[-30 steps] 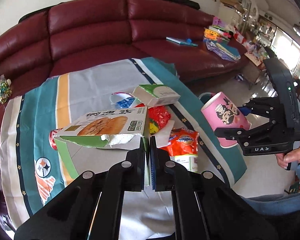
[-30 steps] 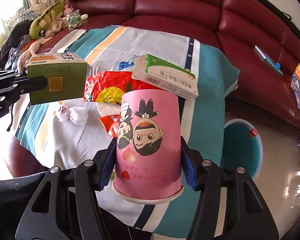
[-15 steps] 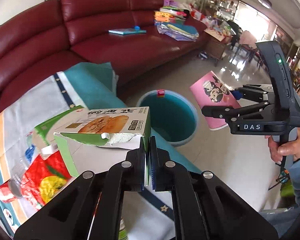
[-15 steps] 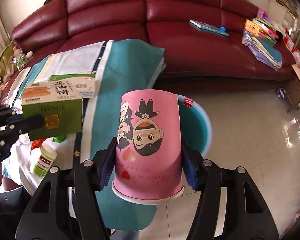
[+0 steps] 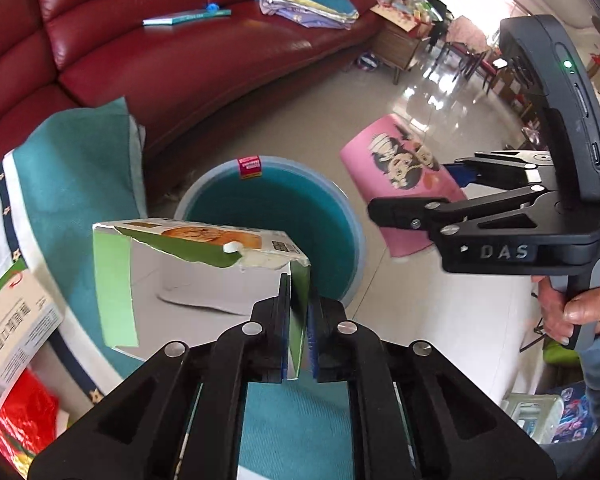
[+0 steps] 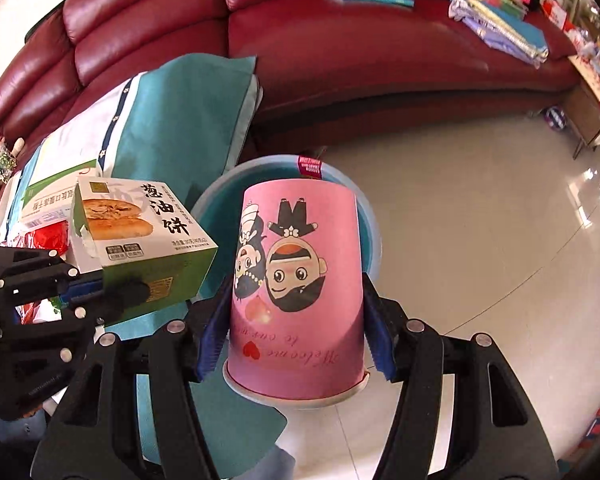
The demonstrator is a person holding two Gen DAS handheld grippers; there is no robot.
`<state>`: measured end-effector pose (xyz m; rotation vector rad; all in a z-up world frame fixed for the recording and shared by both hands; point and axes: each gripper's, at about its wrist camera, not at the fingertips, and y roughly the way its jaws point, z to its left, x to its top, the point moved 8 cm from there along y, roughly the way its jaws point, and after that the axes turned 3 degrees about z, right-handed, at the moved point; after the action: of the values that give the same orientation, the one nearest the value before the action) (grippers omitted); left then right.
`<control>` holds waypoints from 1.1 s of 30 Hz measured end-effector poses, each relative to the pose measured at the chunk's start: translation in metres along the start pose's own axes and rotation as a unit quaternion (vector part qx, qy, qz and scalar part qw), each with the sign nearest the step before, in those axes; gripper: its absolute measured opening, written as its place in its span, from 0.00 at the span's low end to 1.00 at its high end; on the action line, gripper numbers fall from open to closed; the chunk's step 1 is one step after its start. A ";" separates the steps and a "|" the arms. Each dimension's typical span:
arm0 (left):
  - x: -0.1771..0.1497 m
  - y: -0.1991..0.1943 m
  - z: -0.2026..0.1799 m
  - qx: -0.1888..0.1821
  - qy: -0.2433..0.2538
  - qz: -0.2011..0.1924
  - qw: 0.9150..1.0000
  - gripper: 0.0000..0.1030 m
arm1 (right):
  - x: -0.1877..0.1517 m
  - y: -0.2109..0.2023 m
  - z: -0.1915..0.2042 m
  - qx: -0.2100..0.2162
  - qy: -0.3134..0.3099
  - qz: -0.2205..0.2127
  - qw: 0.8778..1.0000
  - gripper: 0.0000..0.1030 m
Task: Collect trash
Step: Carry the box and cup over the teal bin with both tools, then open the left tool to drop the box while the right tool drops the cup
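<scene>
My left gripper [image 5: 298, 312] is shut on the side flap of a torn green food box [image 5: 196, 264] and holds it in the air beside the teal trash bin [image 5: 268, 204] on the floor. The box also shows in the right wrist view [image 6: 140, 236], with the left gripper [image 6: 96, 292] behind it. My right gripper [image 6: 296, 320] is shut on a pink cartoon paper cup [image 6: 296, 284], held upside down over the bin [image 6: 374, 240]. The cup [image 5: 404, 184] and right gripper [image 5: 412, 208] show to the bin's right in the left wrist view.
A table under a teal and white cloth [image 5: 72, 168] stands left of the bin, with a white medicine box [image 5: 12, 332] and red wrappers [image 5: 16, 424] on it. A red leather sofa [image 6: 340, 52] with books [image 6: 496, 12] runs behind. Shiny tiled floor [image 6: 480, 220] lies to the right.
Both grippers have swung right, away from the table, to the bin. The box and the cup now hang at the bin's rim; both grips are unchanged.
</scene>
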<state>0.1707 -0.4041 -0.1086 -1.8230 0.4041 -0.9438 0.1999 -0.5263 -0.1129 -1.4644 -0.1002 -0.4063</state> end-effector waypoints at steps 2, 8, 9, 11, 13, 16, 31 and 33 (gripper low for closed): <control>0.005 0.007 0.000 0.005 -0.001 0.002 1.000 0.22 | 0.003 0.008 0.001 0.002 -0.001 0.008 1.000 0.55; 0.000 0.006 0.014 0.012 -0.027 -0.003 1.000 0.48 | 0.010 0.024 0.007 0.007 -0.010 0.027 1.000 0.55; -0.003 0.003 0.017 0.015 -0.029 -0.006 0.999 0.52 | 0.012 0.028 0.011 0.008 -0.012 0.030 0.999 0.55; -0.006 -0.001 0.022 0.018 -0.034 -0.011 0.999 0.61 | 0.012 0.030 0.014 0.008 -0.016 0.035 0.999 0.55; -0.005 -0.002 0.026 0.017 -0.034 -0.017 0.999 0.69 | 0.016 0.032 0.016 0.007 -0.017 0.038 0.999 0.55; 0.003 0.005 0.028 0.010 -0.031 -0.019 0.999 0.68 | 0.019 0.032 0.012 -0.005 -0.010 0.036 0.999 0.55; 0.035 0.020 0.001 -0.012 0.003 -0.012 1.000 0.77 | 0.016 -0.008 -0.026 -0.041 0.015 0.023 0.999 0.56; 0.030 0.017 0.007 -0.003 -0.007 -0.013 1.000 0.84 | 0.016 -0.003 -0.021 -0.031 0.010 0.028 0.999 0.57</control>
<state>0.1975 -0.4266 -0.1124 -1.8440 0.3759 -0.9480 0.2099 -0.5506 -0.1071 -1.5211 -0.0303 -0.3808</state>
